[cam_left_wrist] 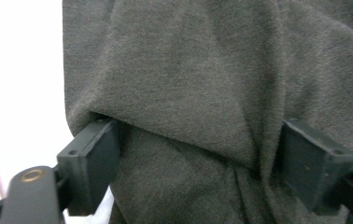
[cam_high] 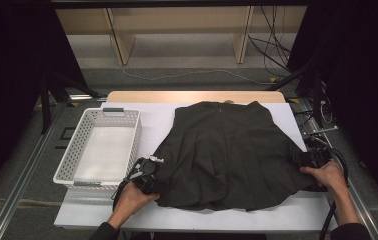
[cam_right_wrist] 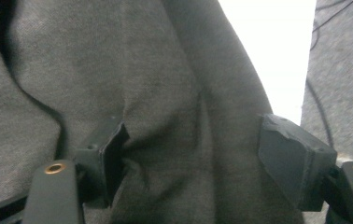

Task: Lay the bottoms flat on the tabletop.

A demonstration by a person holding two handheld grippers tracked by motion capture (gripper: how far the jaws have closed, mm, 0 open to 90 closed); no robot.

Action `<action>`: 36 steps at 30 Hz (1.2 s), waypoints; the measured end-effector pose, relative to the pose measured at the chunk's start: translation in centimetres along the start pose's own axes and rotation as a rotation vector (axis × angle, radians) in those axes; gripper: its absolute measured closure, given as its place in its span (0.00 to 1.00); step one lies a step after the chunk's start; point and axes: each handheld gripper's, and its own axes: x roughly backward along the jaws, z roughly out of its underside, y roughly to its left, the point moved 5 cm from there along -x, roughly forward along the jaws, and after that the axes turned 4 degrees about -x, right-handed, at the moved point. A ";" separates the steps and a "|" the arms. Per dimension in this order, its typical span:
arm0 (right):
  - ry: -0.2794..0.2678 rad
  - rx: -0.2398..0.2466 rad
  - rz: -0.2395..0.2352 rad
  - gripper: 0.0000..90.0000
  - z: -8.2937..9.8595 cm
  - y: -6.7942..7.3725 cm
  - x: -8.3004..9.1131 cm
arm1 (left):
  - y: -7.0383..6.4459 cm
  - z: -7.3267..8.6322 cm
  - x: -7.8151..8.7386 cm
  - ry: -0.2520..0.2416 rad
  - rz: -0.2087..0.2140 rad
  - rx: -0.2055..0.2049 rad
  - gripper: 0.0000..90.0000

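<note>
High view overhead, gripper views close on skirt (cam_high: 227,150)

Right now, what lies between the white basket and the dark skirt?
In the high view, a bare strip of white table cover separates the basket from the skirt; nearer the person, the left claw sits at the skirt's edge.

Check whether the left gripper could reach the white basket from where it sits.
Probably yes: the left gripper sits right beside the white basket, nothing between them, but its open jaws straddle the dark skirt.
</note>
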 end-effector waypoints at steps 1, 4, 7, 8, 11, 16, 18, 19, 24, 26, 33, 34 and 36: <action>0.007 0.001 -0.001 0.40 0.0 0.1 0.1 | 0.0 0.0 0.1 -0.007 -0.001 -0.006 0.27; 0.024 -0.011 -0.042 0.65 0.1 0.6 0.4 | 0.0 0.1 0.4 -0.041 0.015 -0.031 0.46; 0.041 -0.011 -0.073 0.86 0.2 1.0 0.7 | -0.4 0.1 0.5 -0.056 0.025 -0.050 0.66; 0.044 -0.010 -0.071 0.89 0.2 1.2 0.8 | -0.6 0.1 0.6 -0.058 0.031 -0.058 0.72; 0.056 -0.016 -0.087 0.92 0.4 1.7 1.2 | -0.9 0.1 0.8 -0.063 0.029 -0.086 0.90; 0.079 -0.018 -0.119 0.93 1.4 2.5 2.1 | -2.1 0.5 1.4 -0.059 0.127 -0.076 0.92; 0.074 -0.006 -0.127 0.93 2.0 2.6 2.6 | -2.8 0.8 1.8 -0.060 0.134 -0.091 0.92; 0.077 -0.008 -0.128 0.93 2.2 2.8 2.8 | -3.1 0.9 2.0 -0.063 0.138 -0.097 0.92; 0.081 0.006 -0.134 0.93 3.5 2.9 3.6 | -3.6 1.7 2.9 -0.068 0.163 -0.100 0.92; 0.079 -0.002 -0.140 0.93 3.9 2.8 3.9 | -3.7 2.1 3.3 -0.070 0.160 -0.115 0.90; 0.061 0.000 -0.095 0.92 4.3 2.0 4.3 | -2.9 2.9 4.1 -0.077 0.141 -0.119 0.89; 0.061 -0.003 -0.089 0.92 4.2 1.9 4.2 | -2.9 2.9 4.1 -0.075 0.140 -0.120 0.89; 0.059 -0.006 -0.080 0.91 4.2 1.8 4.0 | -2.8 3.0 3.9 -0.067 0.141 -0.121 0.89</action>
